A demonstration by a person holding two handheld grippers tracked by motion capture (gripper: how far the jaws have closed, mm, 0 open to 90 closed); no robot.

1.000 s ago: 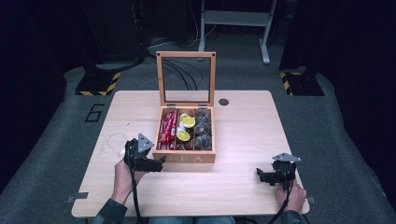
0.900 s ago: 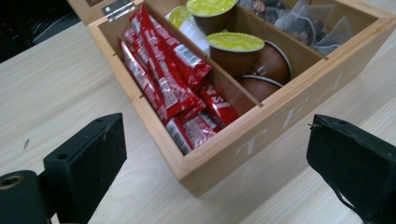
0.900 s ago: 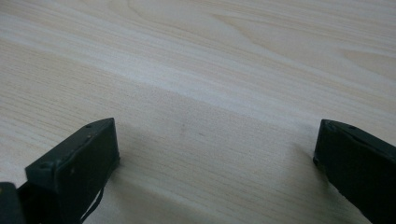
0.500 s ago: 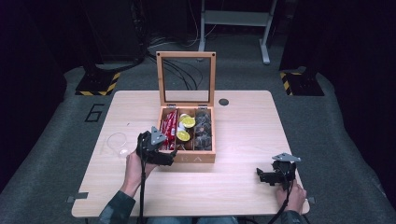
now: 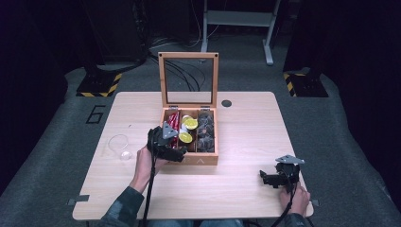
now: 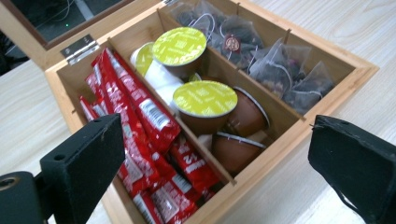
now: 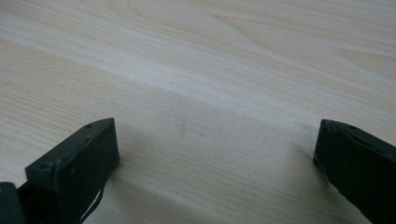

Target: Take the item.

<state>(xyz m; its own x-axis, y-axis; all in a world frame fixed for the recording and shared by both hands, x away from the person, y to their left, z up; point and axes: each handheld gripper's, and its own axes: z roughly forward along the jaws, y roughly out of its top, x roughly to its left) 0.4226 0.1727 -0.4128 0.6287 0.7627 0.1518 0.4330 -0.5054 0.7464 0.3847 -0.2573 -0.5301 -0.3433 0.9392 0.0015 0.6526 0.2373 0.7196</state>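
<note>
Wooden table (image 5: 246, 142) spans the middle of the high view, and the open wooden box (image 5: 189, 158) sits at its centre, glass lid up. Left gripper (image 5: 174, 147) hovers at the box's lower left corner, jaws spread wide, nothing between them. Below it lie red sachets (image 6: 140, 135); coffee capsules (image 6: 205, 100) fill the middle compartment. Right gripper (image 5: 270, 178), lower right, jaws apart on bare wood.

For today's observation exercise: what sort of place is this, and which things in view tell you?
Probably a lab or recording studio: dark surroundings, hazard-striped bases on the floor, loose cables, and one lone wooden table.
</note>
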